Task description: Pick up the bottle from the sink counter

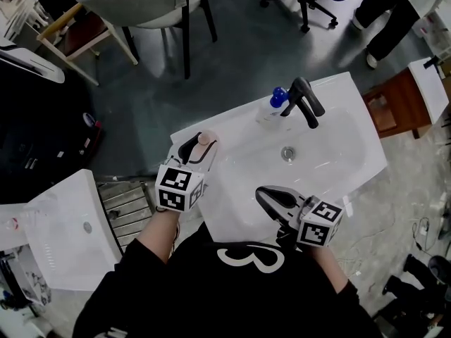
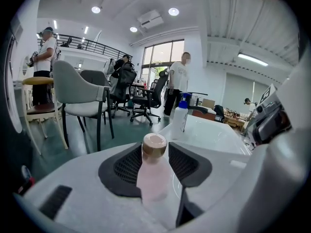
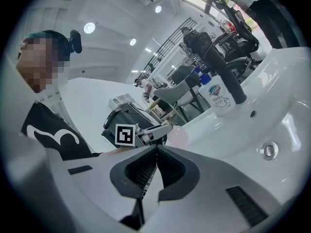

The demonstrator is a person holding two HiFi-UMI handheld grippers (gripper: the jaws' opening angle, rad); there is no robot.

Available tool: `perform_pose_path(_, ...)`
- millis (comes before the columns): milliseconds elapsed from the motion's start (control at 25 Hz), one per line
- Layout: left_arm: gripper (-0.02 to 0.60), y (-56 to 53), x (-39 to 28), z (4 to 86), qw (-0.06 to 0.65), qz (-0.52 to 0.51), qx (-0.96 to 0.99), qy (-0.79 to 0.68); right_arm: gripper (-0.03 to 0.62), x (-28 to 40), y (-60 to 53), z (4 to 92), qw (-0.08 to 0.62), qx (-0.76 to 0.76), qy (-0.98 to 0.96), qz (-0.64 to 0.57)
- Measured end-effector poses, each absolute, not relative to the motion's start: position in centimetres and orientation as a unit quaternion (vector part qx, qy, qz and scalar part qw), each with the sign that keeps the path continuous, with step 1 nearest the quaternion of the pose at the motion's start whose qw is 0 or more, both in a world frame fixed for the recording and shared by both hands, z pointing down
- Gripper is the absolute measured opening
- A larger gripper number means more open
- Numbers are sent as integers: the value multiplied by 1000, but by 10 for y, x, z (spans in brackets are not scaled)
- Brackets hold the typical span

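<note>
A pale pink bottle (image 1: 206,139) with a tan cap stands upright on the left corner of the white sink counter (image 1: 232,203). My left gripper (image 1: 200,145) reaches around it, one jaw on each side. In the left gripper view the bottle (image 2: 154,171) fills the gap between the dark pads (image 2: 127,166), which stand wide and do not visibly press on it. My right gripper (image 1: 265,194) hovers over the sink's near rim, shut and empty. In the right gripper view its pads (image 3: 141,171) meet, and the pink bottle (image 3: 180,135) shows beyond them.
A black faucet (image 1: 304,98) and a clear soap bottle with a blue cap (image 1: 275,104) stand at the basin's far edge. The drain (image 1: 287,153) sits mid-basin. Chairs (image 1: 141,9) and a person's legs (image 1: 384,20) are beyond; another white basin (image 1: 67,231) lies at the left.
</note>
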State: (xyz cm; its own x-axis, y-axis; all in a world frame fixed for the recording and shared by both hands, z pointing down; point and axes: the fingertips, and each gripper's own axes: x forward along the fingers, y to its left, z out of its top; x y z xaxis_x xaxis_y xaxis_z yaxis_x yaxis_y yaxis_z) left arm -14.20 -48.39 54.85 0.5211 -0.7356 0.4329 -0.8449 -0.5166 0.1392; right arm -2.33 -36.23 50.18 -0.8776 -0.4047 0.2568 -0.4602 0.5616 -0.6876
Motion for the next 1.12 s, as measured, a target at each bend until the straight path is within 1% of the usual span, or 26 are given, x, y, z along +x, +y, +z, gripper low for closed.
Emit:
perform_pose_path(120, 155, -487, -143, 549, 161, 163, 855, -466, 14, -21, -364, 504, 34, 248, -881, 401)
perform_pose_path(440, 155, -486, -142, 549, 149, 165, 854, -470, 14, -17, -364, 508, 30, 249, -880, 404)
perform_pose_path(1120, 152, -476, -146, 539, 149, 169, 849, -478, 14, -21, -354, 504, 28, 237, -884, 402)
